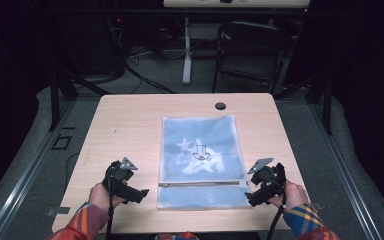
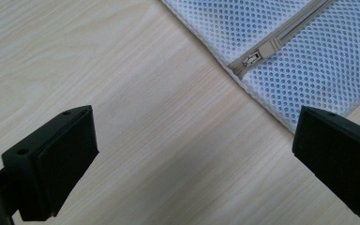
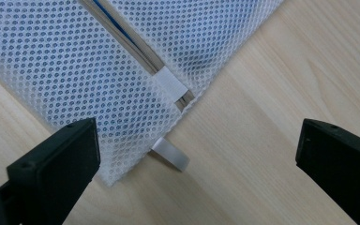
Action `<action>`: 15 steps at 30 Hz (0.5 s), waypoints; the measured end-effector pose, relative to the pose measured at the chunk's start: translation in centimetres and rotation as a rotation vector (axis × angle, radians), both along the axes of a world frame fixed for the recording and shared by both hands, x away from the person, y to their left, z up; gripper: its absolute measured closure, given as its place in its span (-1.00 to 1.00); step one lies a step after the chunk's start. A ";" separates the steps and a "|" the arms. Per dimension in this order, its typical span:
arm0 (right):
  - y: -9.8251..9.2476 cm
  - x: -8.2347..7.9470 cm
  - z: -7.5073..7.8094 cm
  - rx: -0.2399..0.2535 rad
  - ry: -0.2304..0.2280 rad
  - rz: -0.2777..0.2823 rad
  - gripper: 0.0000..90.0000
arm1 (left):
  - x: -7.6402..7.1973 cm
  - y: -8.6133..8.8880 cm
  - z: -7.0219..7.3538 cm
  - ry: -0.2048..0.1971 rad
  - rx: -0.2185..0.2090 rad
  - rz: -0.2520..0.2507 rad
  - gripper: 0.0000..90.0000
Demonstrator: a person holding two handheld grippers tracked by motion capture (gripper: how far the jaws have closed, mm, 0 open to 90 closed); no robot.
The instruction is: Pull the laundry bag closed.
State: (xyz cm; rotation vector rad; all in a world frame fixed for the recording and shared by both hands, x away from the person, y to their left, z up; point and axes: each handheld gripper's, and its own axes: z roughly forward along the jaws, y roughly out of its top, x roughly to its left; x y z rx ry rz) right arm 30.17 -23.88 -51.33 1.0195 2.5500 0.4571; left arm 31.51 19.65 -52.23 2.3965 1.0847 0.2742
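Mesh laundry bag [image 1: 200,160] lies flat on the pale wood-grain table [image 1: 125,130], a white rectangle of fine honeycomb netting with darker and white cloth showing dimly through it. A beige zipper [image 1: 200,184] crosses it near the person's edge. In the left gripper view the zipper's small metal slider [image 2: 252,58] sits at the end of the tape, close to the bag's hemmed edge. In the right gripper view the other end of the zipper runs under a white fabric tab [image 3: 171,83], and a second white loop [image 3: 171,153] sticks out from the bag's side seam onto the bare wood.

The left gripper [image 1: 141,193] rests just beside the bag's left edge near the zipper; its black, blocky jaws stand wide apart over bare table, holding nothing. The right gripper [image 1: 251,198] sits at the bag's right edge by the zipper end; its jaws are also spread wide, one above the netting corner, gripping nothing.
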 end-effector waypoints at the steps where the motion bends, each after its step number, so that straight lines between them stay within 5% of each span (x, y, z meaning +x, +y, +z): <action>1: 0.0 0.0 0.0 0.000 0.000 0.000 -1.00 | 0.0 -0.1 0.0 0.004 -0.006 -0.007 -1.00; 5: 0.3 0.1 -0.4 0.054 0.068 0.005 -1.00 | 0.0 -0.4 -0.2 0.002 -0.003 -0.029 -1.00; 10: 0.4 0.5 -0.2 0.090 0.084 0.012 -1.00 | -0.1 -0.6 -0.3 0.006 -0.007 -0.037 -1.00; 11: 0.5 0.5 -0.3 0.130 0.088 0.017 -1.00 | -0.1 -0.6 -0.2 -0.004 -0.010 -0.040 -1.00; 15: 1.0 0.8 -0.2 0.125 0.112 0.061 -1.00 | -0.3 -0.7 -0.1 -0.015 -0.013 -0.049 -0.99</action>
